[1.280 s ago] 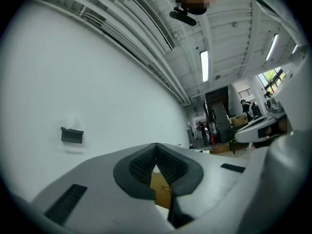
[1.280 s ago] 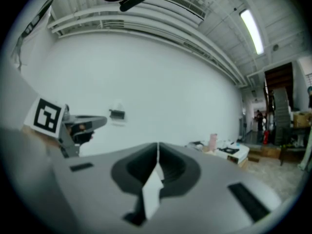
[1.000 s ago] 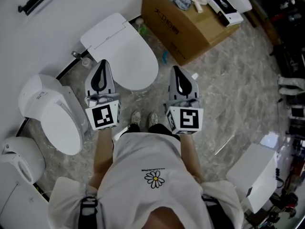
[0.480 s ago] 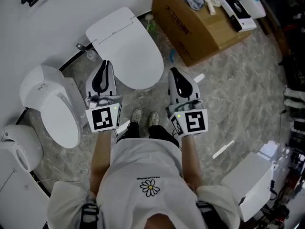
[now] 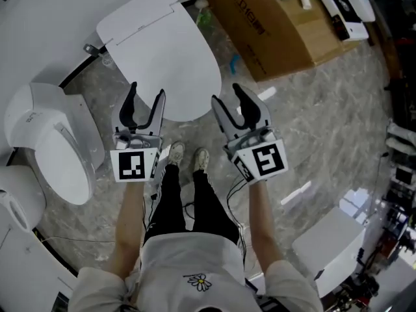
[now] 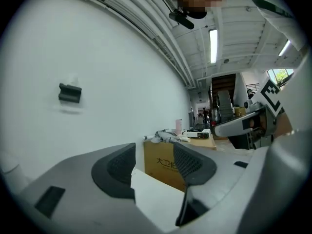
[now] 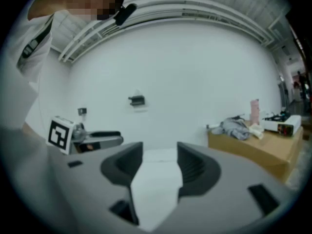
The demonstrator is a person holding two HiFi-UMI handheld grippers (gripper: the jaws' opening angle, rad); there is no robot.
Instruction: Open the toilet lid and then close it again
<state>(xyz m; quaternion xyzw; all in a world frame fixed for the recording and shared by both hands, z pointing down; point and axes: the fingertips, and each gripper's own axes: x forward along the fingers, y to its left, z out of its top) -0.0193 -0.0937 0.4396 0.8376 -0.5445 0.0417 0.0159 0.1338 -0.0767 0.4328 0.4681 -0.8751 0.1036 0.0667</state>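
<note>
The closed toilet lid lies just ahead of both sets of fingertips, its front rim nearest them. The left gripper and right gripper have just been opening, and both stand wide with nothing between the pads. The lid looks like stiff, smooth, fairly light plastic (probably slippery), best caught under the front rim, away from the hinge. The cardboard box beyond the right fingers bears Chinese print, partly hidden.

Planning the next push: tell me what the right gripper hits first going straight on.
Probably the closed lid, seen ahead between the jaws of the right gripper, which have just been opening and grip nothing; depth is unclear.
</note>
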